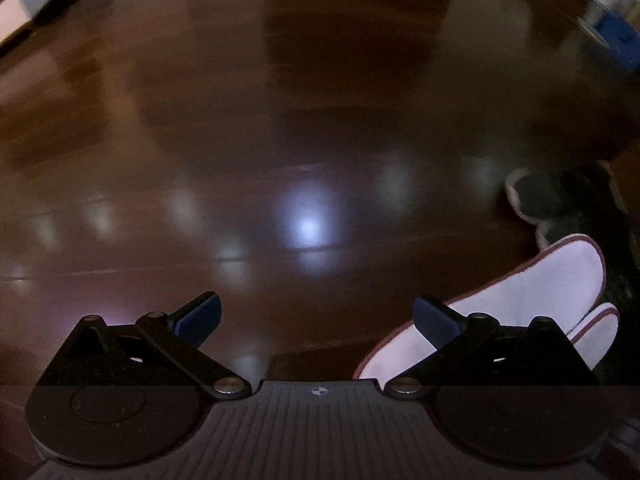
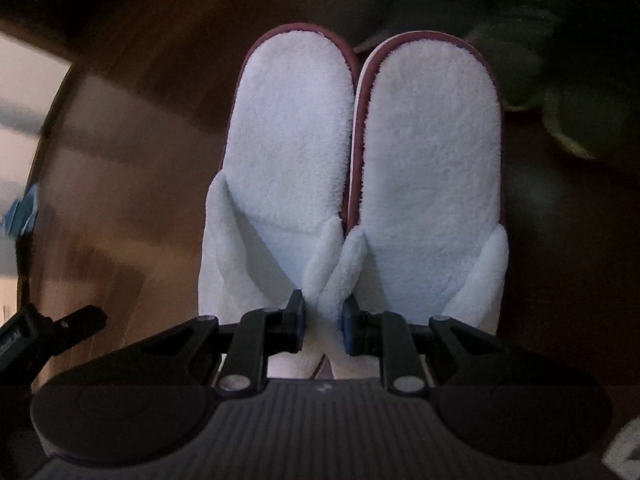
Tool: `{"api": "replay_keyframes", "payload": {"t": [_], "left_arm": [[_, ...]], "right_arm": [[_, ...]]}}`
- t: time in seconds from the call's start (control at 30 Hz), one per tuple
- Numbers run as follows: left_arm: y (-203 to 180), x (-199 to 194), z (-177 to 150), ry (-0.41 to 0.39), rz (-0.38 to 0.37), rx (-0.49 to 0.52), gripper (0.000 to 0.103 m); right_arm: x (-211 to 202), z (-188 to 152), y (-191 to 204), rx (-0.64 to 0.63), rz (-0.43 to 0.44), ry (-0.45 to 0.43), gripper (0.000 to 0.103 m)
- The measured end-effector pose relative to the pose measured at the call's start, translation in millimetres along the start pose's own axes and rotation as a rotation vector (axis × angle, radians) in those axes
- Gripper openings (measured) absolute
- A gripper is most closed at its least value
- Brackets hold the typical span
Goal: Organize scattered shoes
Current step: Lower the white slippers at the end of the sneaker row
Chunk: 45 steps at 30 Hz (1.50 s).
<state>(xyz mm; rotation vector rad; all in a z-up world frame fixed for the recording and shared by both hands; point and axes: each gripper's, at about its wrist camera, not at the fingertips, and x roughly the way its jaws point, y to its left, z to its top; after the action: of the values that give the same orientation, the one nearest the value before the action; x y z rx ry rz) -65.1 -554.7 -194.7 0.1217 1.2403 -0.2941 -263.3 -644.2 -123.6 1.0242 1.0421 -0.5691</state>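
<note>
Two white terry slippers with maroon edging fill the right wrist view, side by side, heels away from me: the left slipper [image 2: 286,136] and the right slipper [image 2: 430,152]. My right gripper [image 2: 323,320] is shut on the touching inner straps of both. In the left wrist view the same white slippers [image 1: 516,300] show at the lower right, behind the right finger. My left gripper [image 1: 316,318] is open above bare dark wooden floor [image 1: 280,120], holding nothing. A dark shoe with a pale sole rim [image 1: 536,200] lies just beyond the slippers.
Dark shoes [image 2: 576,120] lie blurred at the upper right of the right wrist view. Part of the left gripper tool [image 2: 44,336] shows at that view's lower left. Boxes and a blue object [image 1: 616,36] line the far edge of the floor.
</note>
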Motion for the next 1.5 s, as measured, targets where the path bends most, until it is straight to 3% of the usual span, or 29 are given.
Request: {"api": "replay_keyframes", "payload": {"t": [0.23,0.43,0.7,0.77,0.87,1.03,1.3,1.5], "left_arm": [[-80.6,7.6,-46.1,0.037,-0.043,0.190,0.103],[-136.1,21.2,-82.2,0.128,-0.074,0.321,0.103],[-169.5,12.4,-106.7,0.154,-0.111,0.378,0.103],[-169.6,0.7,-112.6,0.148,-0.099,0.397,0.103],[-172.8,-6.5,-117.6,0.154,-0.107,0.396,0.103],[-187.6,-7.4,-117.2,0.163,-0.119,0.392,0.103],[-183.4,-1.8,-123.3,0.190,-0.132,0.371,0.103],[-175.8,2.2,-120.1,0.196,-0.116,0.354,0.103]], "right_arm": [[-36.6,-9.5,-85.8,0.096,-0.095,-0.041,0.020],[-54.8,-9.1,-145.1,0.155,-0.159,-0.064,0.020],[-62.3,12.7,-247.1,0.248,-0.246,-0.060,0.020],[-59.9,17.5,-262.3,0.259,-0.263,-0.057,0.020],[-56.1,51.9,-299.3,0.275,-0.290,-0.053,0.020],[-69.6,61.2,-344.0,0.300,-0.305,-0.055,0.020],[-63.5,76.2,-365.1,0.376,-0.285,-0.071,0.020],[-72.5,72.5,-374.6,0.396,-0.327,-0.099,0.020]]}}
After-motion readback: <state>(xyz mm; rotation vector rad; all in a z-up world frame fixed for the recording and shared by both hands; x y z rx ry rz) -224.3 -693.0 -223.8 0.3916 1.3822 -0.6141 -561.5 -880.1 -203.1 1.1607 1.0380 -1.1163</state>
